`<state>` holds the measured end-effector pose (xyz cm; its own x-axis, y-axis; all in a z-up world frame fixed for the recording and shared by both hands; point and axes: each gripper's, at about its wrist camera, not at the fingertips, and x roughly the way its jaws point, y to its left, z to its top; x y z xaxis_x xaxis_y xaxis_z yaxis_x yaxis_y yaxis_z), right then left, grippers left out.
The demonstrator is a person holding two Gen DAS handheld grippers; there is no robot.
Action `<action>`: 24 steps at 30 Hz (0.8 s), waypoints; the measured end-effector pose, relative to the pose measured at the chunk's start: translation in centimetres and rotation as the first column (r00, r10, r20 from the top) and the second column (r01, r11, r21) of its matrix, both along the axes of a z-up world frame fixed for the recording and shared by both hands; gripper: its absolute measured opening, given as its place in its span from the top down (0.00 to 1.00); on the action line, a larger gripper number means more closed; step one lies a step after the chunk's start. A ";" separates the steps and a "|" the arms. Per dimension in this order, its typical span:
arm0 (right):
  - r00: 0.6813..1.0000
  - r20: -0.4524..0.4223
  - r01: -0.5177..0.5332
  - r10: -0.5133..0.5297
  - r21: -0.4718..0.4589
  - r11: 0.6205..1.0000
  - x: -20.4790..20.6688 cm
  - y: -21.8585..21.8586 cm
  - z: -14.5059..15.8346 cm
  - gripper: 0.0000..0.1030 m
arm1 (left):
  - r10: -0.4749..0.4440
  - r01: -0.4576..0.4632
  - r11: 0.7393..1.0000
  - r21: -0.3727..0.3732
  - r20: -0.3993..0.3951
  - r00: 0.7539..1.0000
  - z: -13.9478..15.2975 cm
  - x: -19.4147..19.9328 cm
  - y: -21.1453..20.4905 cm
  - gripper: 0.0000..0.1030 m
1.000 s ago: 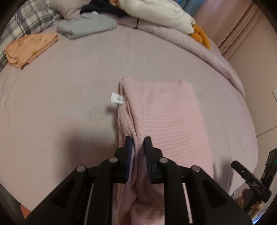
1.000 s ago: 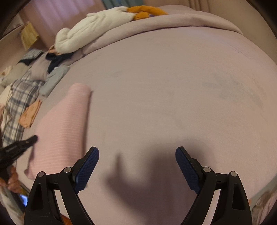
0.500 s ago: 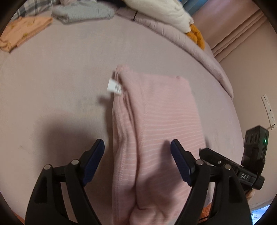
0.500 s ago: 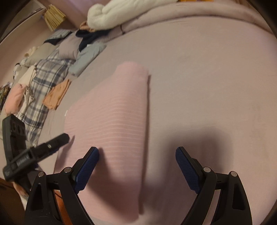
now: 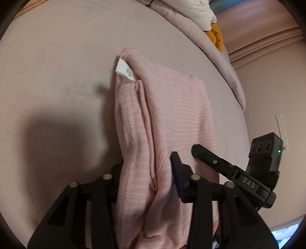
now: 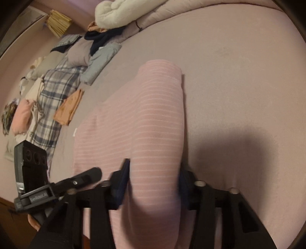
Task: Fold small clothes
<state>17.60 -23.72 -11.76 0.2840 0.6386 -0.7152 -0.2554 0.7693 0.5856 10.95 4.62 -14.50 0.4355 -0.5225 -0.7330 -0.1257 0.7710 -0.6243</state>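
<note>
A folded pink striped garment (image 5: 164, 118) lies on the mauve bed sheet (image 5: 57, 76), with a white label (image 5: 124, 70) at its far left corner. My left gripper (image 5: 147, 172) has its jaws closing around the garment's near left edge; its left finger is hidden under the cloth. My right gripper (image 6: 155, 180) straddles the garment's (image 6: 149, 115) near right edge, jaws closing on the fold. The right gripper's finger shows in the left wrist view (image 5: 210, 159), and the left gripper's in the right wrist view (image 6: 84, 176).
Folded clothes lie at the bed's left: an orange piece (image 6: 69, 107), a grey-blue piece (image 6: 101, 61) and a plaid cloth (image 6: 55, 90). A white blanket (image 6: 118, 17) and a rumpled duvet lie at the far side. A wall stands right (image 5: 267, 86).
Both grippers were wide open half a second ago. They have moved in onto the garment's near end and narrowed around its left and right edges.
</note>
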 end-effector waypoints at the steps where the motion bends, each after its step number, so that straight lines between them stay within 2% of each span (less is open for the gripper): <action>1: 1.000 0.016 0.000 0.000 0.005 1.000 -0.3 -0.1 0.6 0.67 | 0.001 -0.001 1.000 0.012 0.012 1.000 0.5 -0.1 -0.2 0.65; 7: 0.993 0.117 -0.007 0.003 0.028 1.000 -0.7 -1.0 4.5 0.70 | -0.012 0.007 0.999 0.038 0.122 0.992 4.3 -0.5 -1.8 0.66; 11: 0.986 0.168 0.001 -0.007 0.036 0.999 0.6 -2.4 6.2 0.70 | -0.007 0.002 0.999 0.033 0.163 0.987 5.0 0.1 -2.4 0.65; 16: 0.985 0.172 0.020 -0.020 0.000 1.000 2.2 -2.9 5.5 0.70 | -0.021 0.009 0.997 0.083 0.146 0.989 3.9 1.3 -3.8 0.65; 18: 0.986 0.167 0.027 -0.022 -0.029 0.999 2.7 -2.9 4.9 0.70 | -0.018 0.006 0.995 0.100 0.129 0.991 3.4 2.2 -4.4 0.68; 22: 0.989 0.142 0.049 -0.034 -0.105 0.993 3.3 -3.0 3.6 0.69 | -0.026 0.010 0.990 0.139 0.114 0.993 2.7 2.5 -5.0 0.67; 24: 0.989 0.140 0.066 -0.046 -0.143 0.987 3.3 -3.1 3.2 0.62 | -0.030 0.008 0.985 0.173 0.120 0.992 3.0 2.3 -5.1 0.58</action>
